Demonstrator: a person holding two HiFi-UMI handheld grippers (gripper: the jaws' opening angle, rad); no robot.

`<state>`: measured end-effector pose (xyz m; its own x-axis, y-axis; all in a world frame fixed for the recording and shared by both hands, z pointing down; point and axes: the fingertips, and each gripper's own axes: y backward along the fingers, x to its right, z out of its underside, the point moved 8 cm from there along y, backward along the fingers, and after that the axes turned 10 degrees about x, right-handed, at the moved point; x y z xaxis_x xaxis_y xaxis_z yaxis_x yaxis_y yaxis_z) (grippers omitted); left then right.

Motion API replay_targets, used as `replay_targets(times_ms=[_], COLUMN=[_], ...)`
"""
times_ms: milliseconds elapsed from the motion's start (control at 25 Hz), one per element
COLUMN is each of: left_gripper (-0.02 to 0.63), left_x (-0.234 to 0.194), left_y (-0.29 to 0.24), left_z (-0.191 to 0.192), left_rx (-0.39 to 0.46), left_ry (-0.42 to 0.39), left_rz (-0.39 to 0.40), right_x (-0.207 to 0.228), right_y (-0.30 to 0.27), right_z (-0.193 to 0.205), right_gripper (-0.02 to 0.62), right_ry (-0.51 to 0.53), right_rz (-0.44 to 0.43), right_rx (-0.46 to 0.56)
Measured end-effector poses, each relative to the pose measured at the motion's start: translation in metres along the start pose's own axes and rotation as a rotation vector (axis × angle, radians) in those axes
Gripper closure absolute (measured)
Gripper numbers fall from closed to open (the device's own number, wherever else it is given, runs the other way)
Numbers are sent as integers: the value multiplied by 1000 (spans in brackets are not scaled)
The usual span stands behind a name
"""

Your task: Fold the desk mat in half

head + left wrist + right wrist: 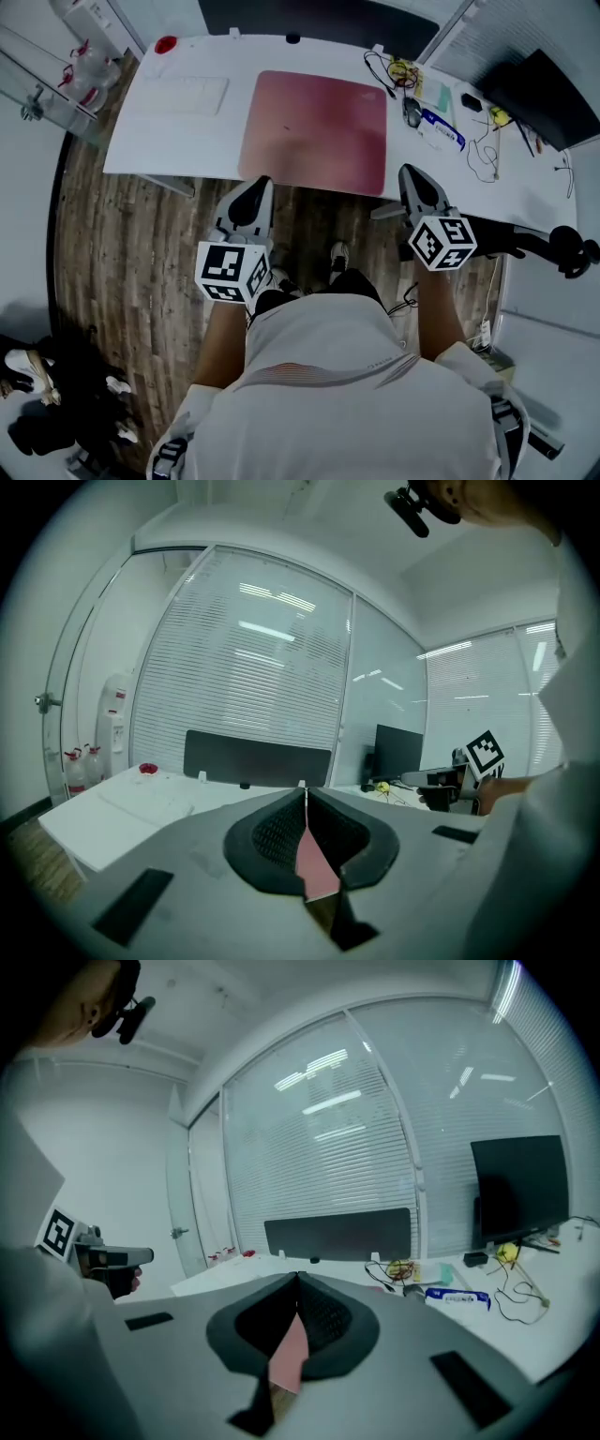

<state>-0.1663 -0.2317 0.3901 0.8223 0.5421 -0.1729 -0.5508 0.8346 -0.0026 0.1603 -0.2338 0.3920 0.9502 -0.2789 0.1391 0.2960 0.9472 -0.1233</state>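
Holding both tongs low at the near edge of the white surface [141,141], one at each side of the body. Grips nothing with the left tongs [260,184]: tips pressed together, clenched, just short of the near-left corner of the pink desk mat [314,131]. Grips nothing with the right tongs [410,173] either: tips likewise clenched, just right of the mat's near-right corner. Faces the mat, flat and unfolded about midway across the surface, with its near edge close to the surface's near rim. Catches it as a pink sliver below the closed tips in each gripper view. Shows a white keyboard [178,94] left of the mat, a red object [165,44] at the far-left corner, and tangled cables [401,71] and a blue-and-white packet [441,127] to the right. Stands over a wood floor [122,262].
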Motion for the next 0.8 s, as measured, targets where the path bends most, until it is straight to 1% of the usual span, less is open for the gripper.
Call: replay_targets(times_ms=[160, 280, 320, 360, 400, 600, 680, 800], left_gripper=[586, 586, 586, 586, 586, 586, 586, 586], left_x=[14, 27, 31, 35, 37, 40, 40, 41], left_y=[-20, -32, -35, -37, -38, -32, -30, -31], left_z=[5, 11, 13, 17, 20, 37, 42, 51], left_rx=[-35, -71, -87, -105, -123, -208, -231, -256], left_ry=[-1, -1, -2, -5, -9, -8, -5, 2], left_rz=[-7, -8, -8, -10, -15, -75, -94, -112], right_x=[33, 59, 67, 75, 81, 94, 97, 102], right_y=[-3, -12, -16, -20, -24, -39, -45, -53], right_z=[20, 52, 67, 84, 101, 180, 200, 220], right_gripper=[543, 543, 532, 425, 390, 354, 348, 342], right_ry=[-7, -22, -45, -72, -93, -85, -93, -100], right_rz=[48, 79, 80, 77, 79, 107, 112, 120], right_rx=[-86, -191, -232, -276, -320, -509, -551, -599])
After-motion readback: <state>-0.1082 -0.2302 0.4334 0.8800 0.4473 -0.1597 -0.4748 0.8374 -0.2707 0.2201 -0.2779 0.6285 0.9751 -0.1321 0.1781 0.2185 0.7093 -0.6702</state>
